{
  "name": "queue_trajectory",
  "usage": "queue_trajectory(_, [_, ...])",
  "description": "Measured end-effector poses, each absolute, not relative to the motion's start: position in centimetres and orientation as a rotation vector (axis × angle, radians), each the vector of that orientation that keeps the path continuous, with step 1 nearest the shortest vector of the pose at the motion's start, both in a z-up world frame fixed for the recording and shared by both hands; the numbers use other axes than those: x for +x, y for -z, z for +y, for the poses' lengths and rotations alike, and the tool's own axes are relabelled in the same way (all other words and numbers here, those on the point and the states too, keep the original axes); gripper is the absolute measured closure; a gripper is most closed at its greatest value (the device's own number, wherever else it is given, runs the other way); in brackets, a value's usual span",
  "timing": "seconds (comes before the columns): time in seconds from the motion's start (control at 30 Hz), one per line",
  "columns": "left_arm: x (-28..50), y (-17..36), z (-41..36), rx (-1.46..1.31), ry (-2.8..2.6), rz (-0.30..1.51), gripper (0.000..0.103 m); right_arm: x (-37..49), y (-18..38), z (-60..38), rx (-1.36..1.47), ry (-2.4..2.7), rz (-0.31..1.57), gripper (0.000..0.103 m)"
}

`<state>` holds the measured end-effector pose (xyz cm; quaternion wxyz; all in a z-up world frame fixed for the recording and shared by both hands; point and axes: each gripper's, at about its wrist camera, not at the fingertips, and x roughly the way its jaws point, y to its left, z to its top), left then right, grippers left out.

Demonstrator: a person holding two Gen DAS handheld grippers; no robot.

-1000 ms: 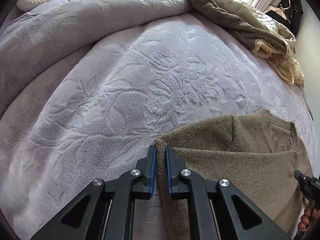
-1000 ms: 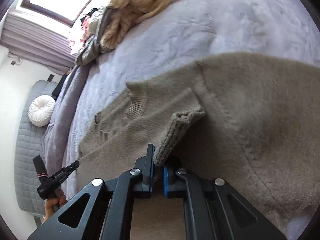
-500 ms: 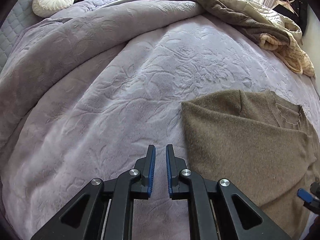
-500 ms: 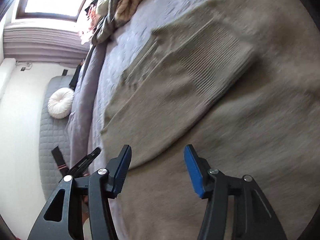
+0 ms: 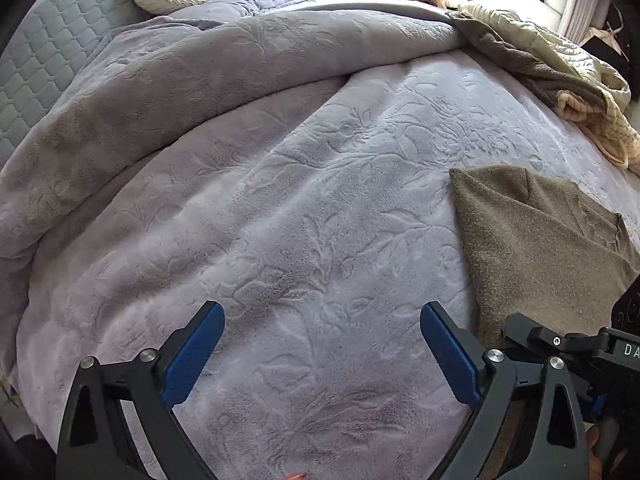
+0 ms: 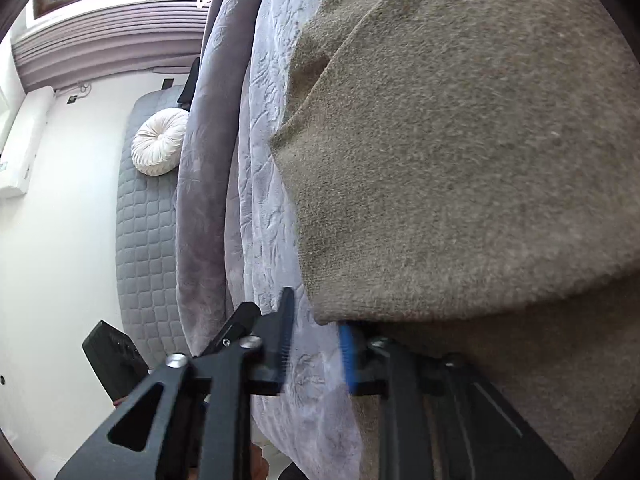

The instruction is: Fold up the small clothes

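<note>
Beside sweater (image 5: 536, 248), left gripper (image 5: 322, 344) opening.

The left gripper (image 5: 322, 344) points steeply down with jaws spreading wide and empty, while the blurred right gripper (image 6: 316, 342) appears nearly closed.

Left wrist view: the brown sweater (image 5: 536, 248) is cut off by the right picture edge, and its near edge is hidden behind the left gripper (image 5: 322, 344), whose jaws are opening over bare blanket (image 5: 280, 220). The right gripper (image 5: 576, 344) shows only partly at the right edge. Right wrist view: the right gripper (image 6: 316, 344) is motion-blurred; its far finger sits under the sweater's (image 6: 460, 140) overhanging edge, so whether cloth is pinched cannot be told. Far clothing pile (image 5: 560, 60): items indistinct.
</note>
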<state>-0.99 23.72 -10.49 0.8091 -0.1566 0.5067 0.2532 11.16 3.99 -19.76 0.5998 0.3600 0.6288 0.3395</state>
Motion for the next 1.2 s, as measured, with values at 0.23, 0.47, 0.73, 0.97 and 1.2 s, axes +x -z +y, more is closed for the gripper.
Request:
queue_trajectory(0.23, [-1.9, 10.8, 24.4, -0.418, -0.513, 1.120, 0.005, 9.7, 21.3, 5.8, 0.712, -0.799, 1.516, 0.096])
queue_trajectory(0.47, [-1.6, 9.9, 20.9, -0.371, -0.417, 1.124, 0.005, 6.9, 19.0, 3.7, 0.606, -0.837, 1.543, 0.085])
queue_trajectory(0.73, [0.0, 9.5, 14.5, -0.327, -0.280, 1.170, 0.005, 6.6, 15.1, -5.6, 0.650, -0.721, 1.464, 0.050])
queue_trajectory(0.97, [1.5, 9.1, 9.6, -0.278, -0.209, 1.180, 0.005, 12.8, 11.7, -21.9, 0.782, -0.259, 1.165, 0.050])
queue_trajectory(1.2, [3.1, 8.5, 6.4, -0.263, -0.164, 1.181, 0.005, 16.8, 13.7, -26.6, 0.904, -0.113, 1.138, 0.097])
